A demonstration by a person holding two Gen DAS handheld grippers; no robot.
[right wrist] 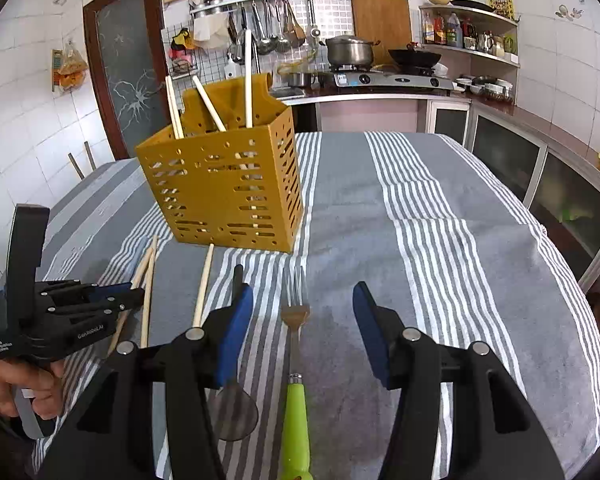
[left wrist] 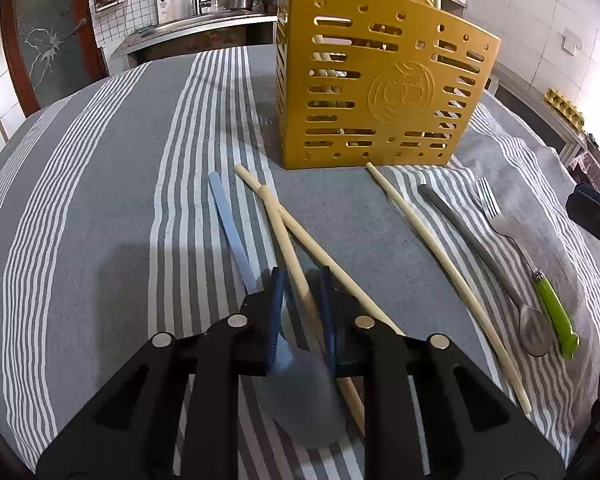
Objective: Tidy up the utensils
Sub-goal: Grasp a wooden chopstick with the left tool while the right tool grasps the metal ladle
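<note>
The left gripper (left wrist: 302, 280) has its blue pads drawn in narrow around one pale wooden chopstick (left wrist: 288, 248) on the striped tablecloth (left wrist: 100, 200). Whether both pads actually press the stick is hard to say, since the inner faces are in shadow and a sliver of gap seems to show. A second chopstick (left wrist: 320, 248) crosses under or over the first just ahead of the fingers; which lies on top I cannot tell. A blue spoon (left wrist: 230, 220) lies beside them, its handle running in by the left pad and its greyish bowl half hidden under the gripper body.

To the right a third chopstick (left wrist: 440, 276) lies alone, its near end cut off at the gripper's frame. Beyond it lie a grey metal spoon (left wrist: 472, 240) and a fork with a green handle (left wrist: 548, 304), close together, the spoon's bowl just beside the handle.

The yellow slotted utensil holder (left wrist: 380, 92) stands upright behind them all, with several chopsticks (right wrist: 208, 104) already poking out of its top; how many more sit inside is hidden by the walls.

The right gripper (right wrist: 303, 312) hangs with its jaws spread wide and nothing in them, over the fork, whose green handle runs out of the bottom of the view. A hand (right wrist: 16, 384) grips the left tool's handle at the edge, mostly cut off.
</note>
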